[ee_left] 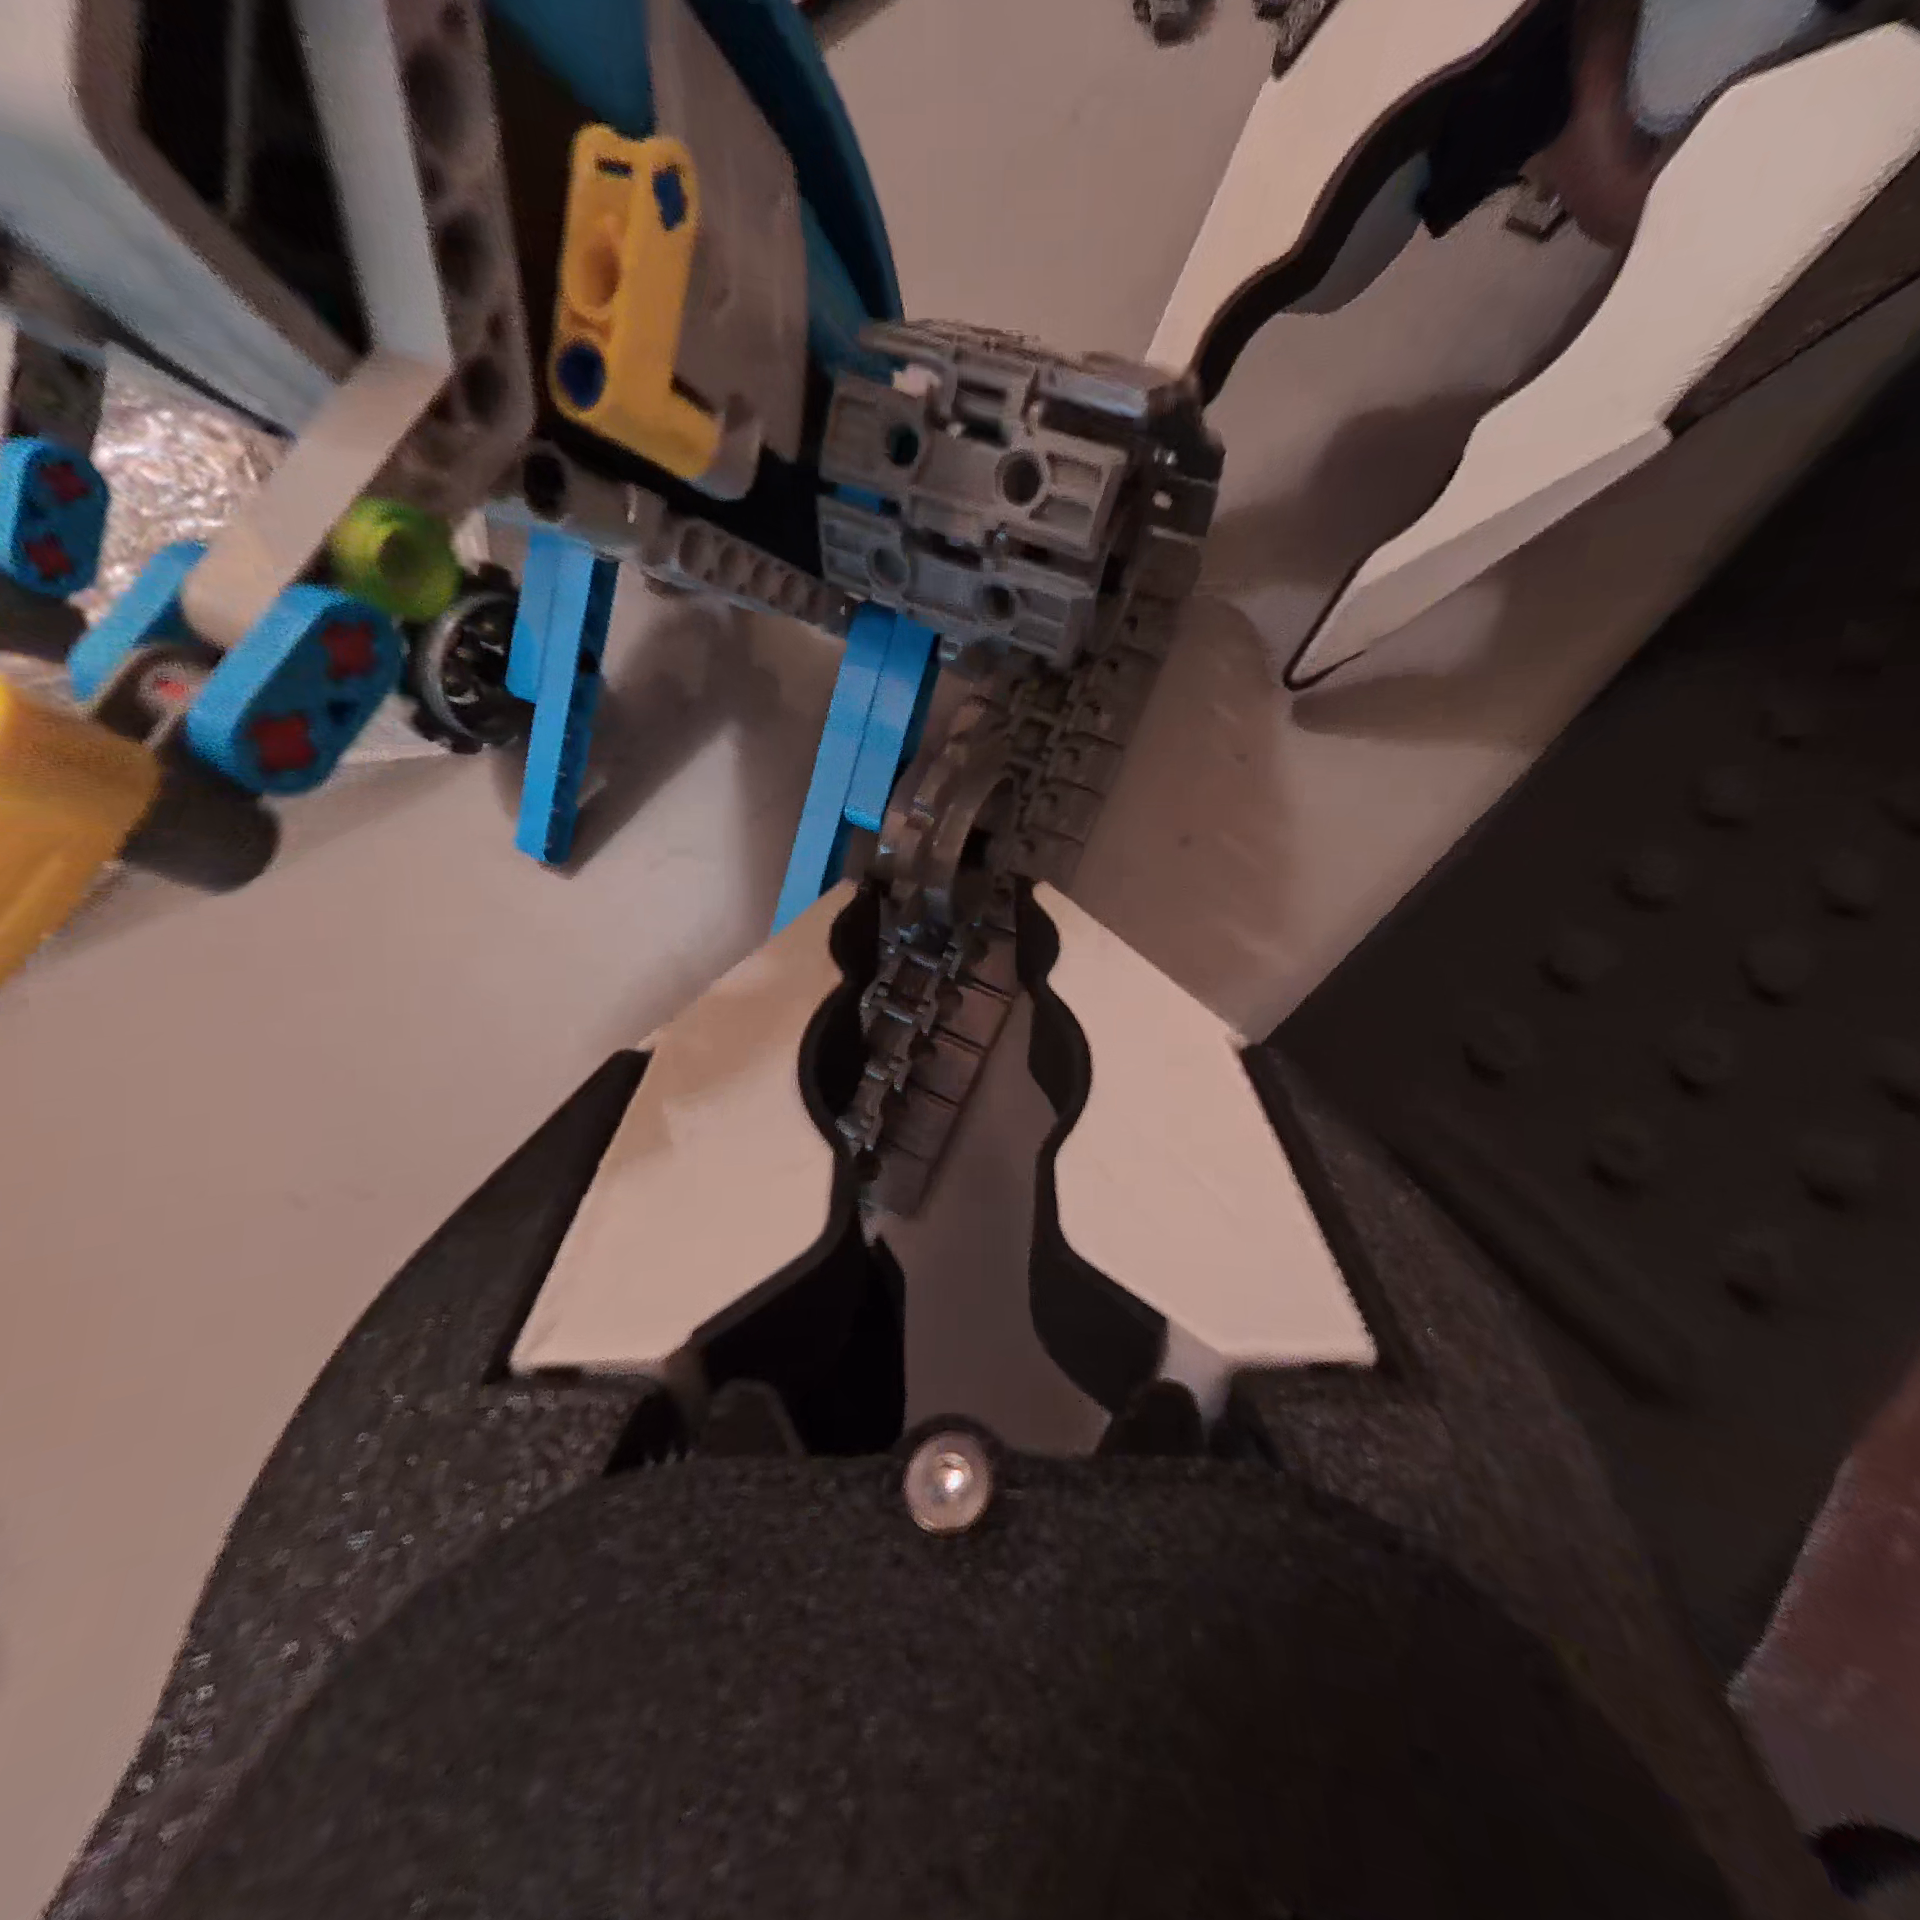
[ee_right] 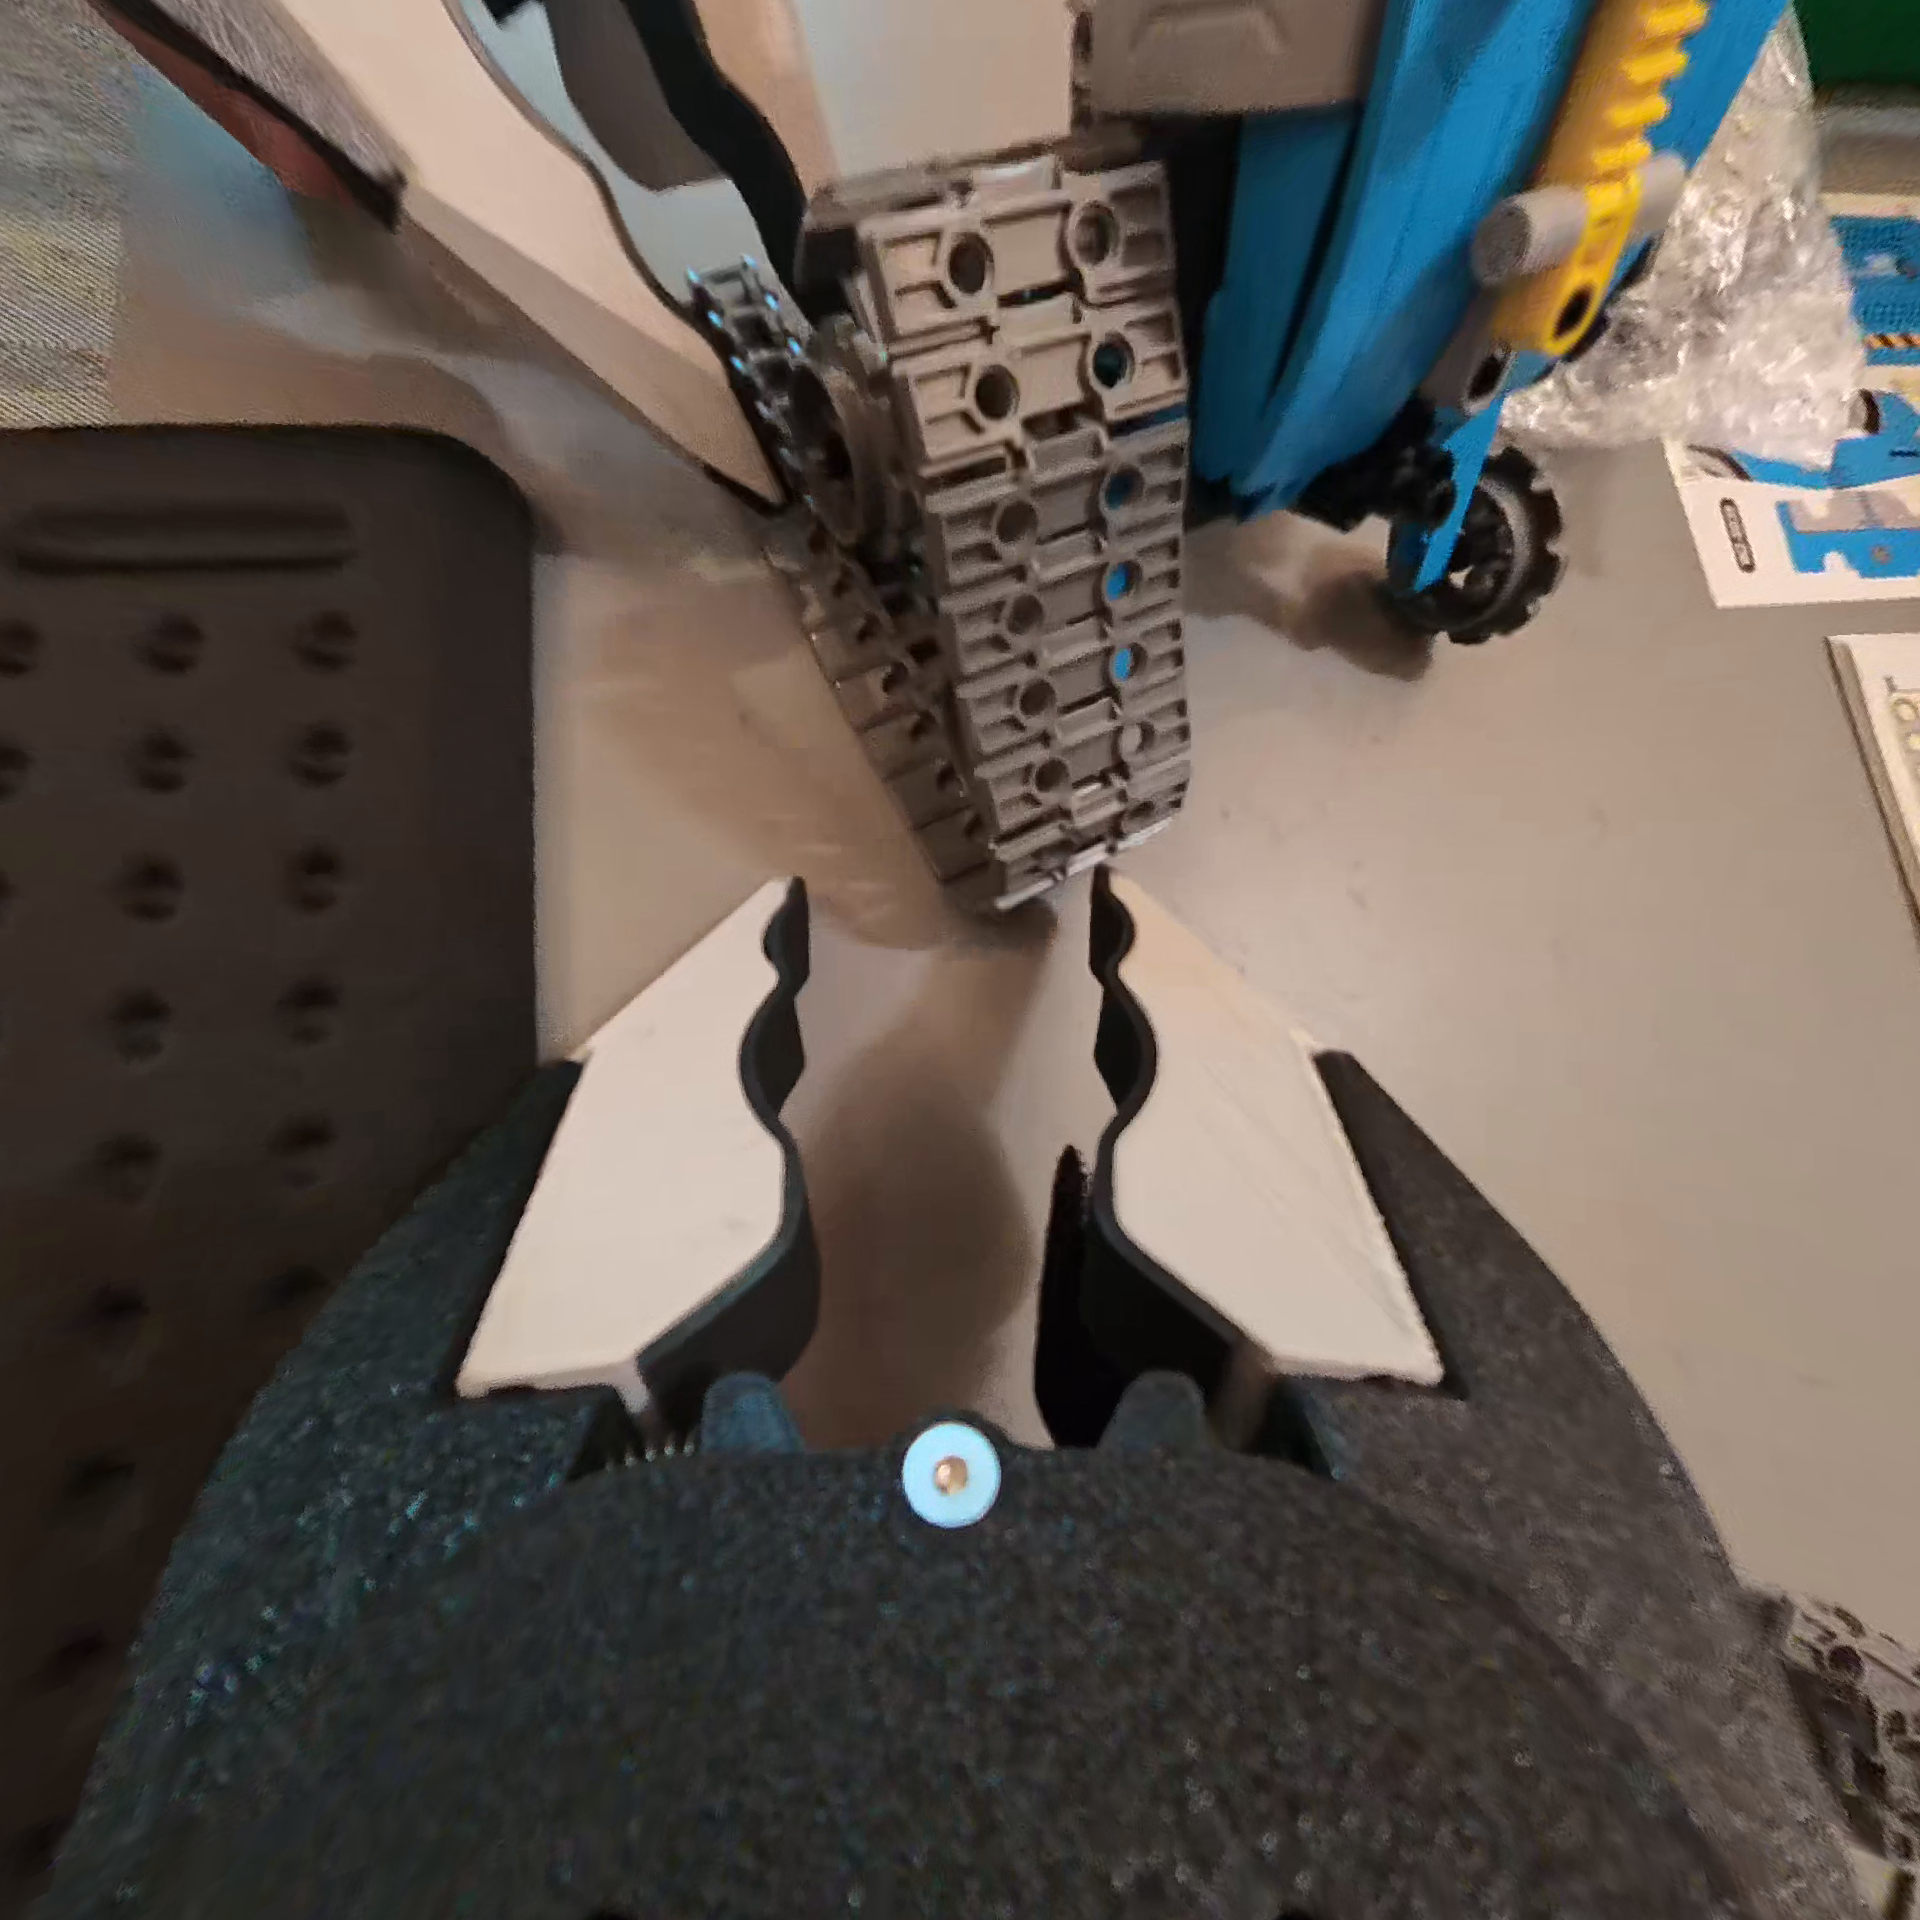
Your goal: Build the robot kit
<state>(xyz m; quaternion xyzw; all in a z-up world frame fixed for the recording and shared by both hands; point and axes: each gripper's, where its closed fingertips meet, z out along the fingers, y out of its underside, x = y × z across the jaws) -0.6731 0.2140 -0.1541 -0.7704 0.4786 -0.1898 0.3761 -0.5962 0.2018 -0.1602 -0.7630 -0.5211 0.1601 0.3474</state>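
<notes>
Left claw (ee_left: 940, 914) clamped on dark chain (ee_left: 914, 1029) of grey track assembly (ee_left: 1013, 520). Right claw (ee_right: 945, 899) parted, tips nearly touching track's near end, above pale surface (ee_right: 1455, 1039).

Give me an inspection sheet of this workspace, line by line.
Surface: pale grey tabletop, mostly bare.
Job's things: grey plastic track of linked building-brick treads, attached to a blue-and-grey brick model with a black wheel.
Clutter: loose blue connector pieces, translucent green stud, crinkled clear plastic bag, printed sheets.
Grippers: left gripper shut on the track; right gripper open, tips just short of the track's end.
Cables: nothing seen.
Surroundings: dark studded mat beside the table.
</notes>
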